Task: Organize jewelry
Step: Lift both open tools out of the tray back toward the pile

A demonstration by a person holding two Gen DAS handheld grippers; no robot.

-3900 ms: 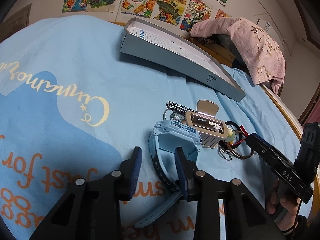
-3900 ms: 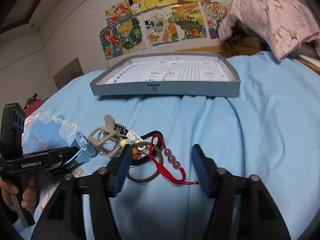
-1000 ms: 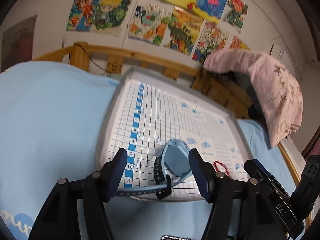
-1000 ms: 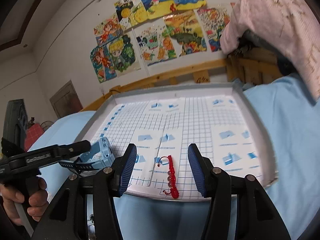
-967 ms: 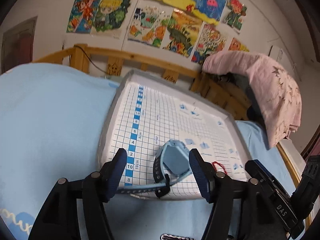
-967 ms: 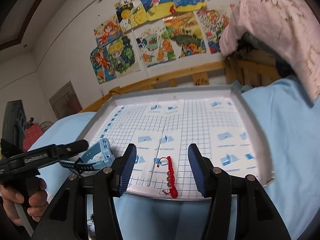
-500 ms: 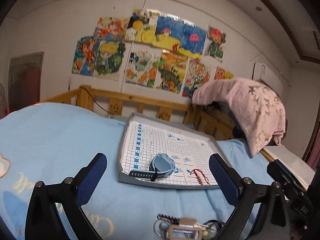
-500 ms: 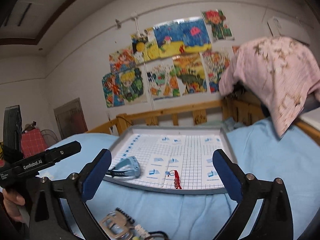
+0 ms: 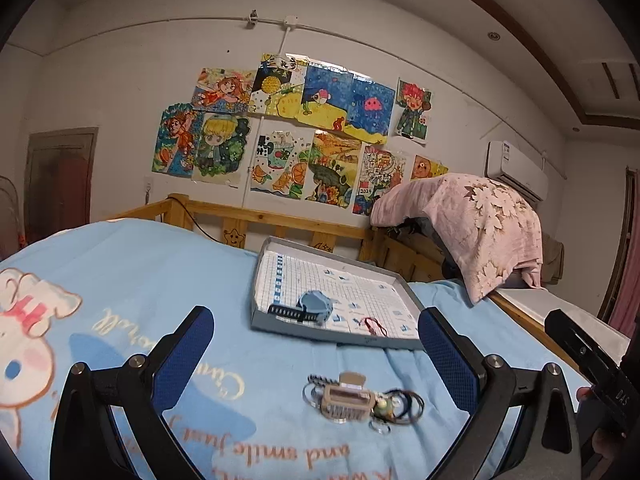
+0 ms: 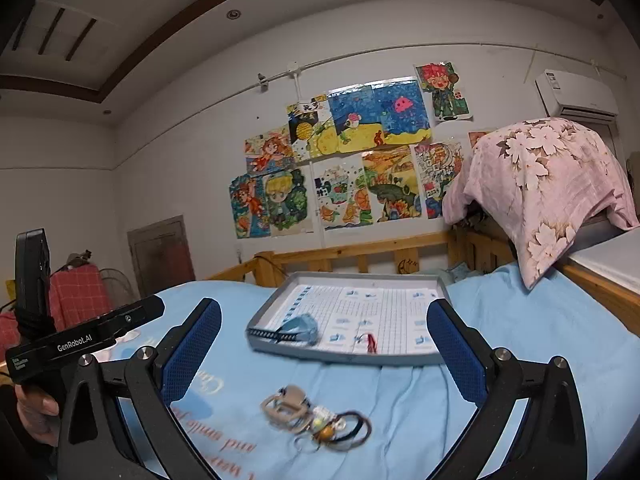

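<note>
1. The left gripper (image 9: 316, 364) is seen with its blue-padded jaws spread wide and nothing between them; its jaws have just been opening.
2. The right gripper (image 10: 324, 354) is likewise released, its jaws having just been opening, with nothing held.
3. Near both grippers, a small heap of remaining jewelry (image 9: 360, 400) is seen lying on the light blue printed bedspread (image 9: 160, 280): a beige rectangular clasp piece, dark thin bangles, small metal rings and a yellowish bead.
4. Beyond the heap, a shallow grey tray lined with white grid paper (image 9: 280, 326) rests on the bedspread.
5. Inside the tray, a light blue plastic watch with a dark strap (image 9: 310, 308) is placed near the front left corner, its strap reaching toward the left wall.
6. A red cord bracelet (image 9: 374, 325) lies in the tray to the right of the watch, apart from it, close to the front wall.
7. A hand (image 10: 38, 412) is seen gripping the left gripper's black handle in the right wrist view.
8. A wooden bed rail (image 9: 280, 220) and colourful drawings on the wall (image 9: 296, 132) are seen behind.
</note>
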